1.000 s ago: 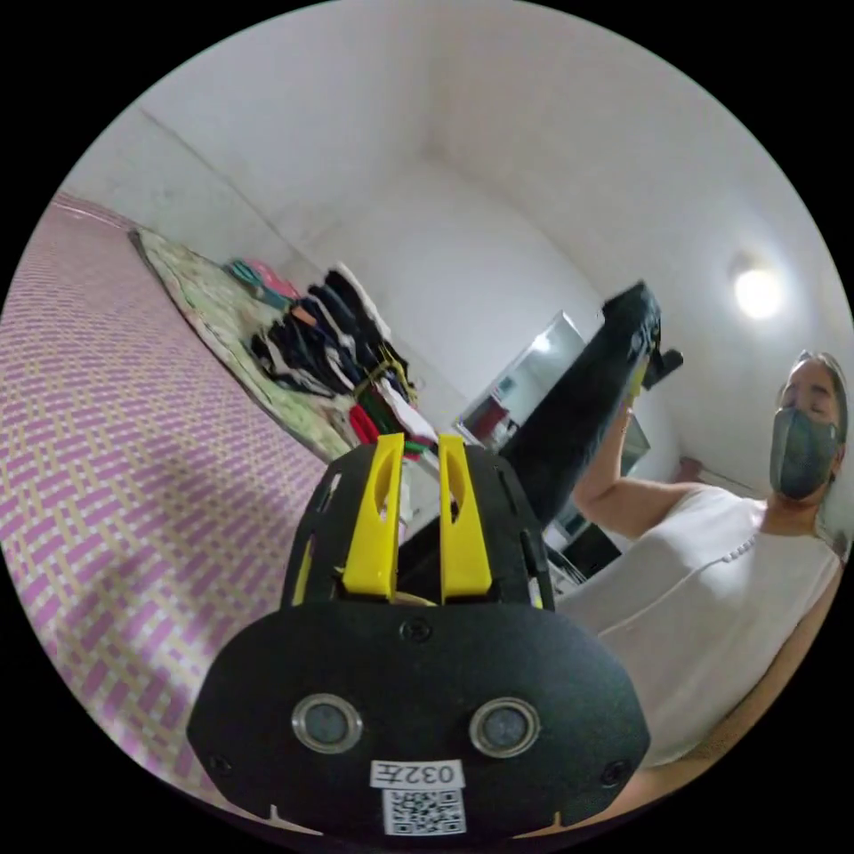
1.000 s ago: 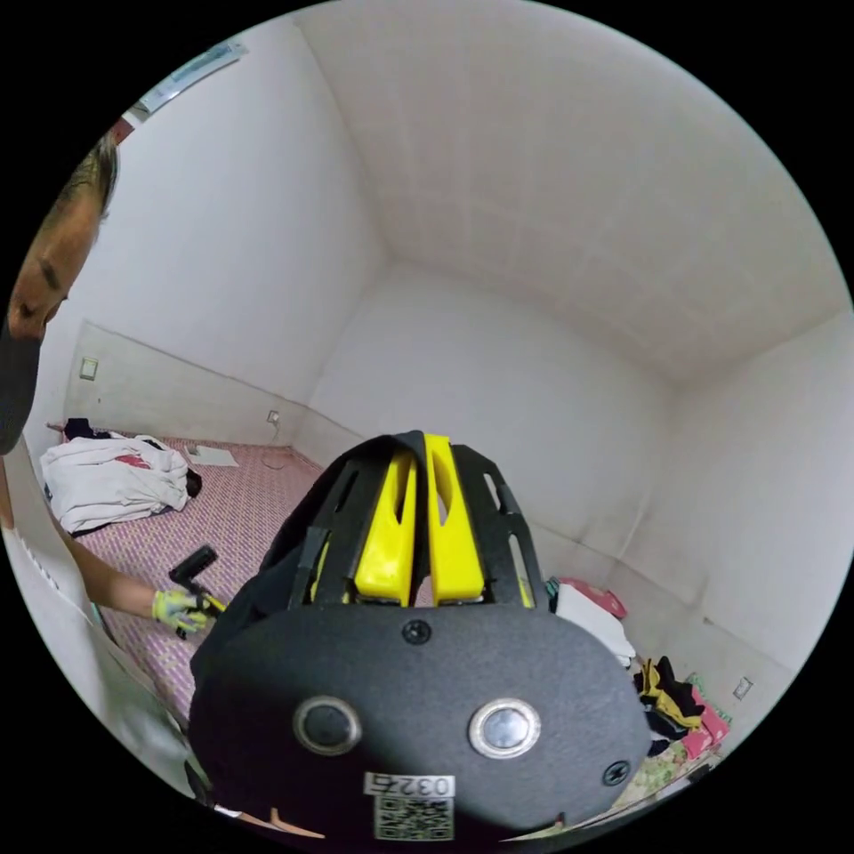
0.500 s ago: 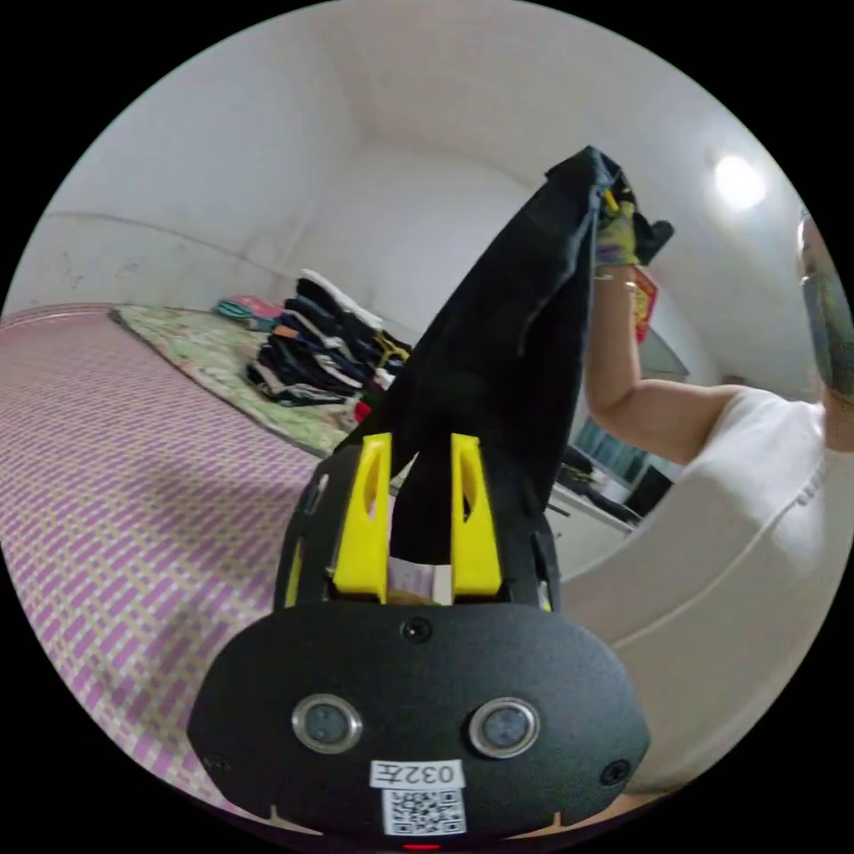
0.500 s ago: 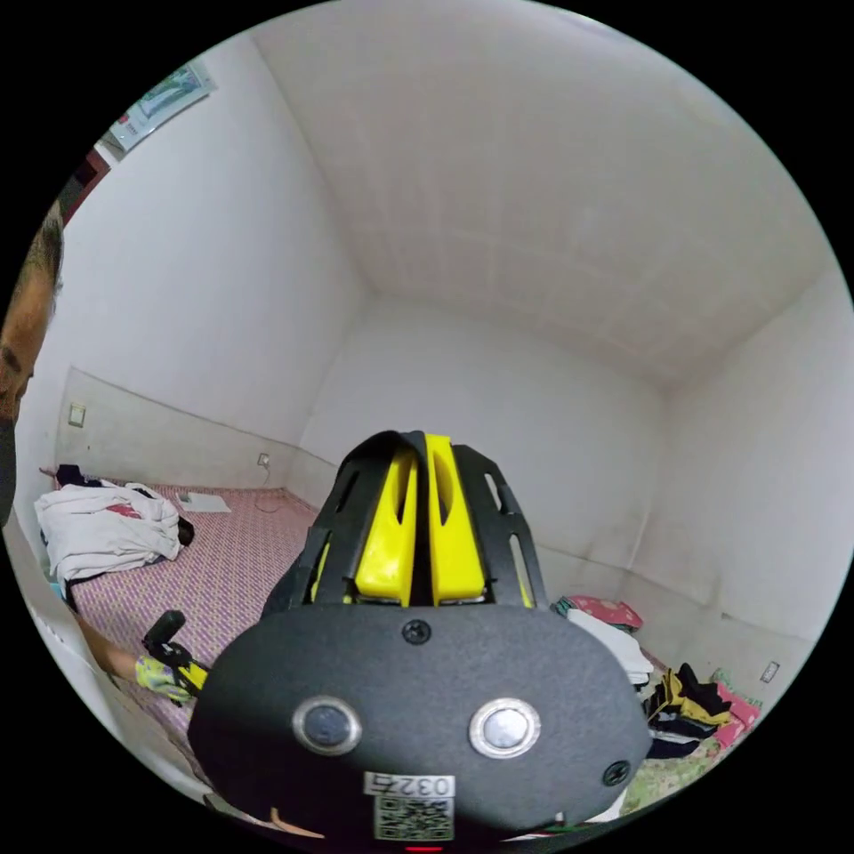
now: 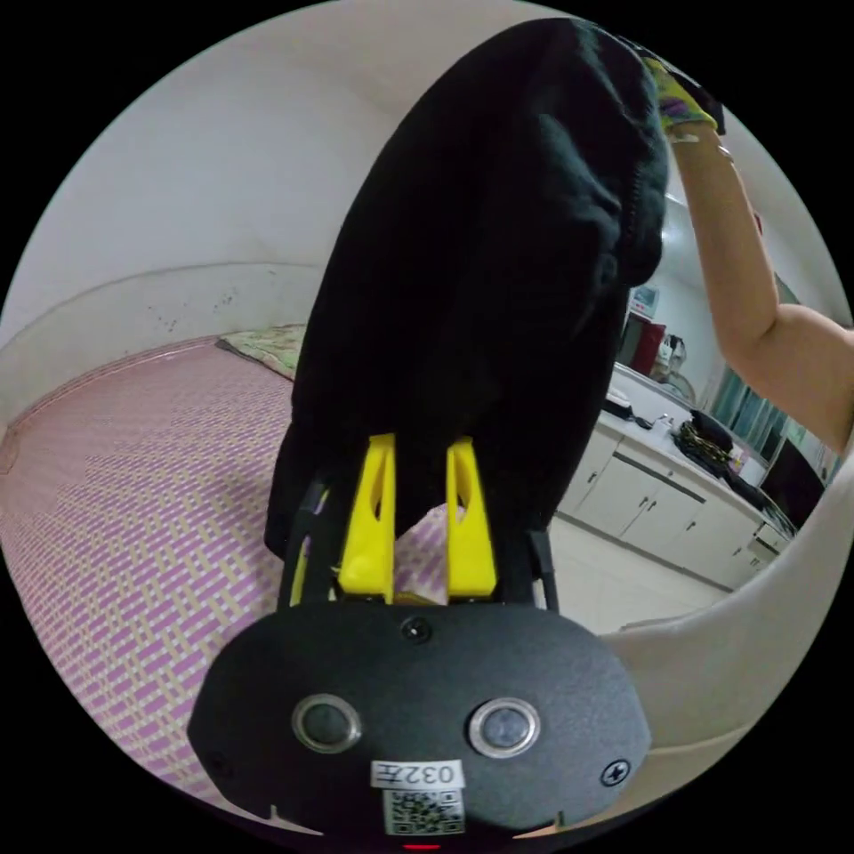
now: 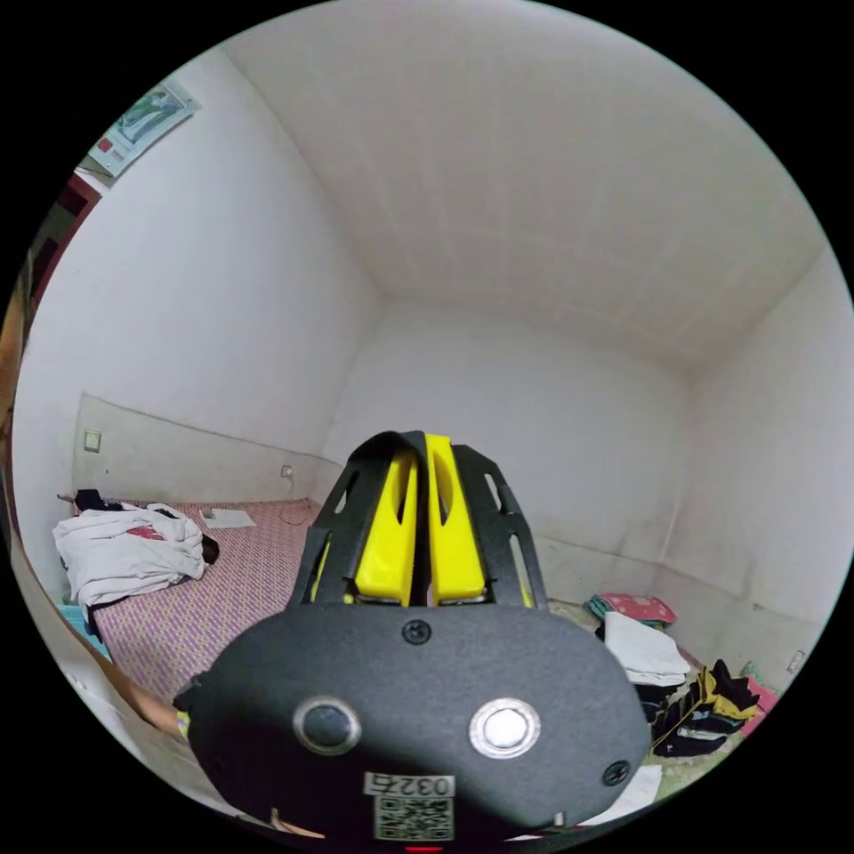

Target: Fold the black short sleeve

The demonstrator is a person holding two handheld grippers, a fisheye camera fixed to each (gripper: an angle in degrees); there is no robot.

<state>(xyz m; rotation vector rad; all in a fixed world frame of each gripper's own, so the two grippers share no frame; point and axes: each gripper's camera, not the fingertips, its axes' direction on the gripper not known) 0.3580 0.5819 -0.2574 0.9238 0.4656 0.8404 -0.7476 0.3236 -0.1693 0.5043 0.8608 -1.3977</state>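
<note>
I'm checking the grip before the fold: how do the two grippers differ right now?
The left gripper has its fingers apart with the black shirt hanging between them, draped over their tips; the right gripper has its fingers pressed nearly together on a thin black edge. The left points along the purple mat; the right points up toward the ceiling corner. Both have yellow fingers in black frames.
</note>
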